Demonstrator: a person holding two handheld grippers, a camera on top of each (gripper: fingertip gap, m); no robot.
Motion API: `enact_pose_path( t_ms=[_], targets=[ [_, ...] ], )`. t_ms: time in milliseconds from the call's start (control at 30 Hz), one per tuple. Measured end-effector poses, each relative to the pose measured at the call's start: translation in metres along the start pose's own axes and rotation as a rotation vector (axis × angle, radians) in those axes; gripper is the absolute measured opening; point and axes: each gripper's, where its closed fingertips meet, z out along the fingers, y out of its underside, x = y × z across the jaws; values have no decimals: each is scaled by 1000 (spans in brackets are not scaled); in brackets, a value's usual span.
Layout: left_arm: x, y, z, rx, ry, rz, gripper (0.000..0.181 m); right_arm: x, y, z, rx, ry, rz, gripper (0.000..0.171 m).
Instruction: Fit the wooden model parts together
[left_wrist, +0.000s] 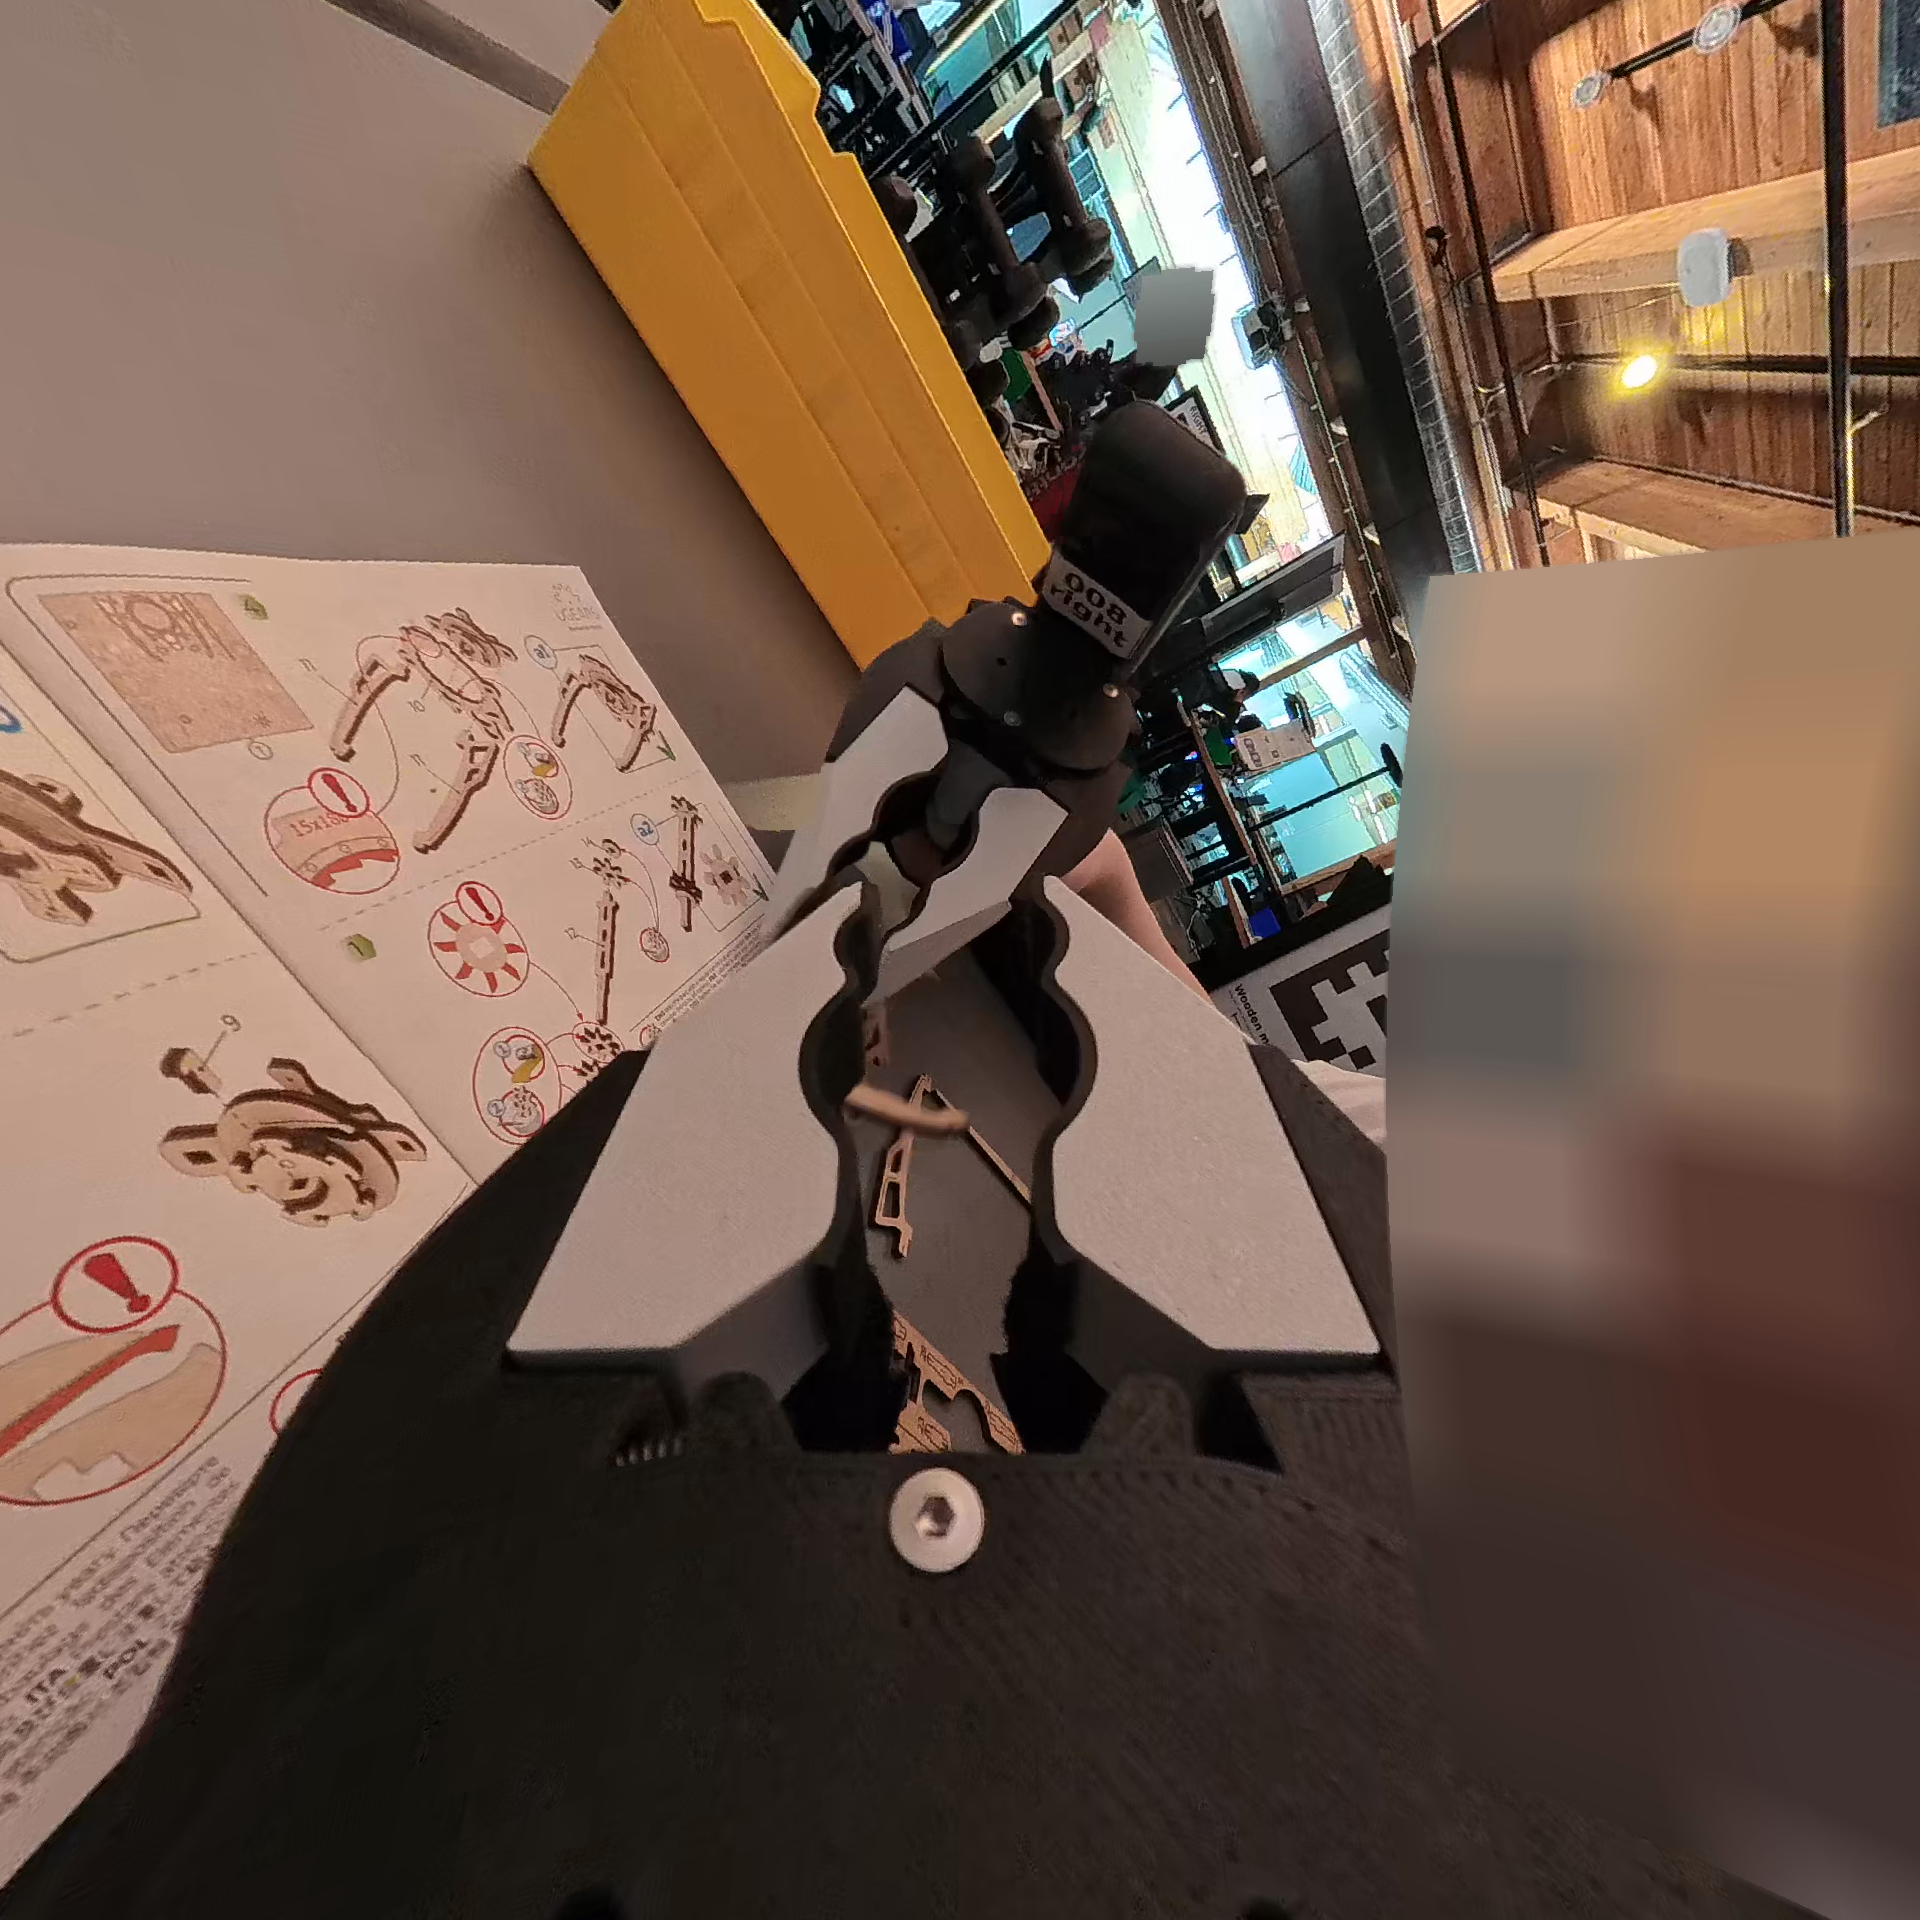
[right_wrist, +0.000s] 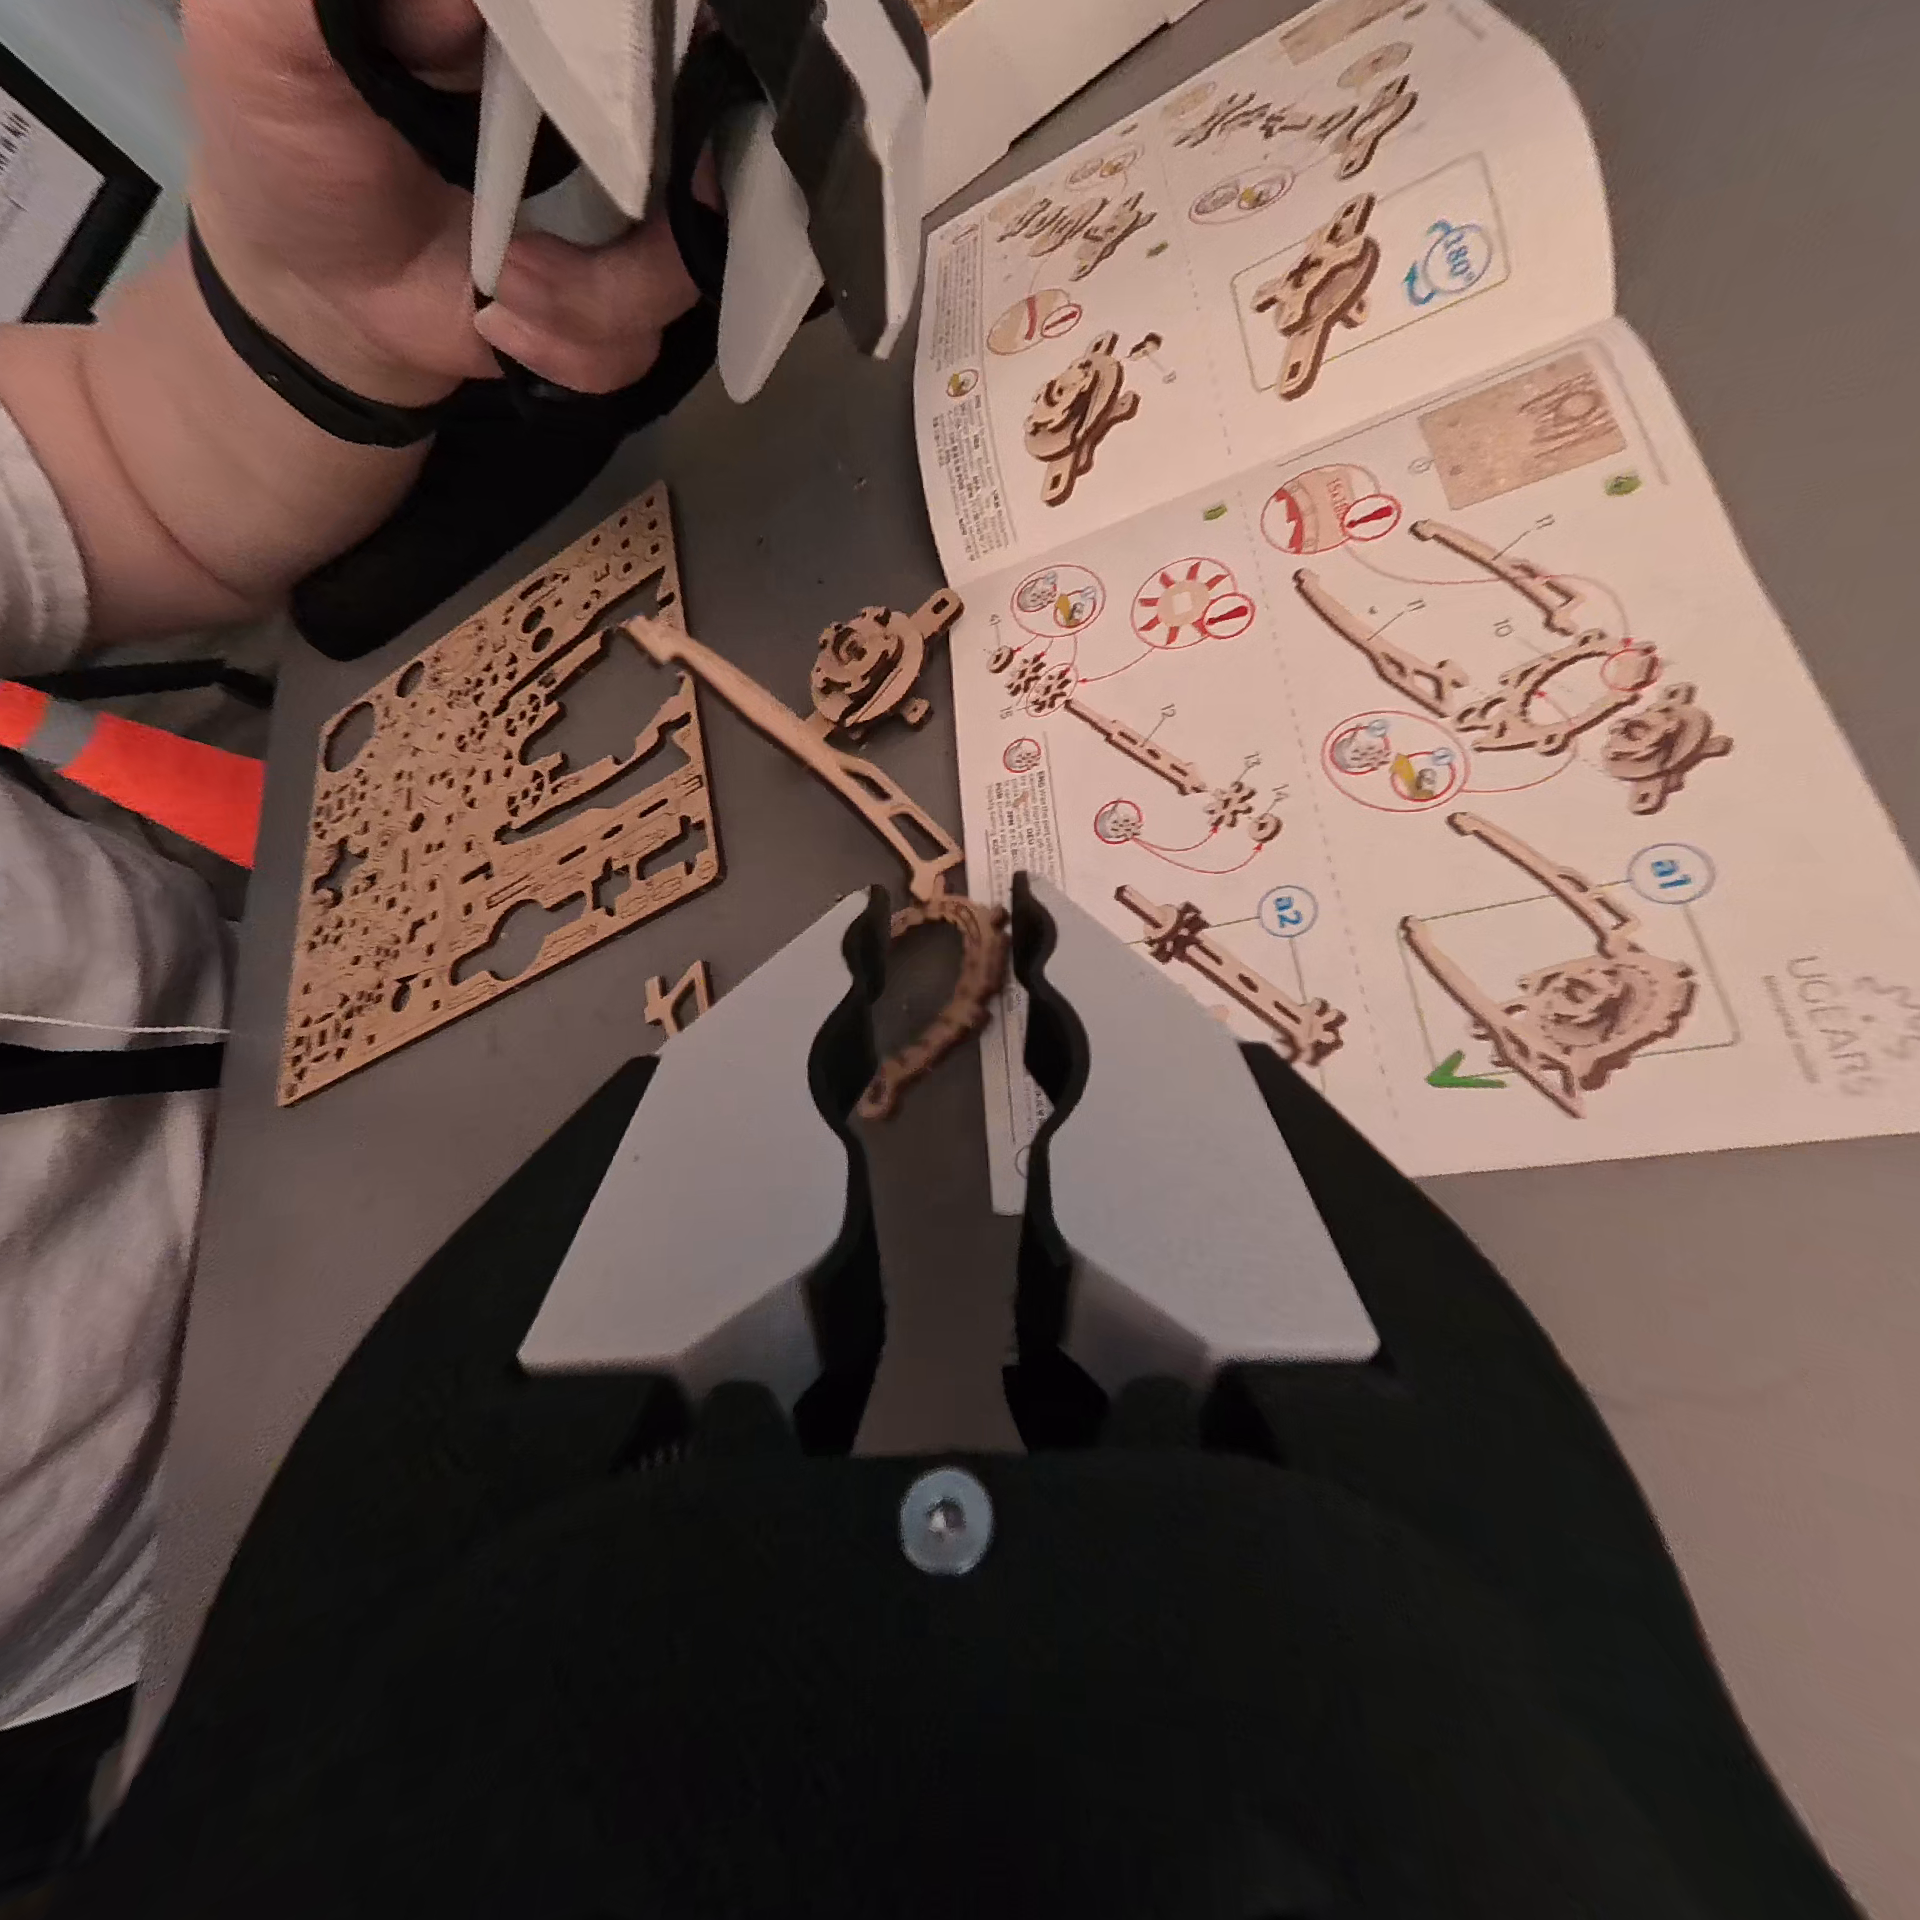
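Between your right gripper (right_wrist: 945, 909) tips: a curved toothed part (right_wrist: 940, 987), jaws near it, grip uncertain

Left gripper (left_wrist: 951, 935) hangs raised, jaws slightly apart, nothing visibly held; next, I judge, mate the part with the long arm (right_wrist: 800, 748) on the grey table (right_wrist: 810, 520) beside the manual (right_wrist: 1351, 623); shelving lies beyond

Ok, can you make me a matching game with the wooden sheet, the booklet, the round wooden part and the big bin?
Things:
1 wooden sheet
2 booklet
3 round wooden part
4 bin

Clues:
a yellow
b lying open
c full of cut-out holes
d between sheet and booklet

Pairs: 1-c, 2-b, 3-d, 4-a
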Motion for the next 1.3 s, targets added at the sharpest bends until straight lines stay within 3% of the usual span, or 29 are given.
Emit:
enact_pose_path(
  t_ms=[233,400,500,600,800,1000,1033,1200,1300],
  targets=[
    [5,-10,-10,-19,-18,146,28,3,-14,-12,69,62,-97,29],
    [4,-11,-12,-27,-65,257,29,1,-28,-40,147,133,-239,27],
    [4,-11,-11,-14,-33,222,29,-29,-29,-55,155,47,-383,19],
    [4,-14,-13,4,-18,205,29,-67,-4,-43,-4,-99,-470,18],
    [10,-15,-13,11,-19,239,29,-75,31,5,-265,-61,-610,24],
    [11,-16,-14,14,-23,248,29,-65,49,16,-390,-1,-644,25],
    [11,-17,-14,16,-23,248,29,-63,52,17,-412,4,-644,17],
    [18,-16,-12,6,-4,275,40,-64,48,15,-402,21,-684,11],
    [37,-11,-8,-19,60,346,47,-69,16,1,-238,83,-741,11]
  ],
)
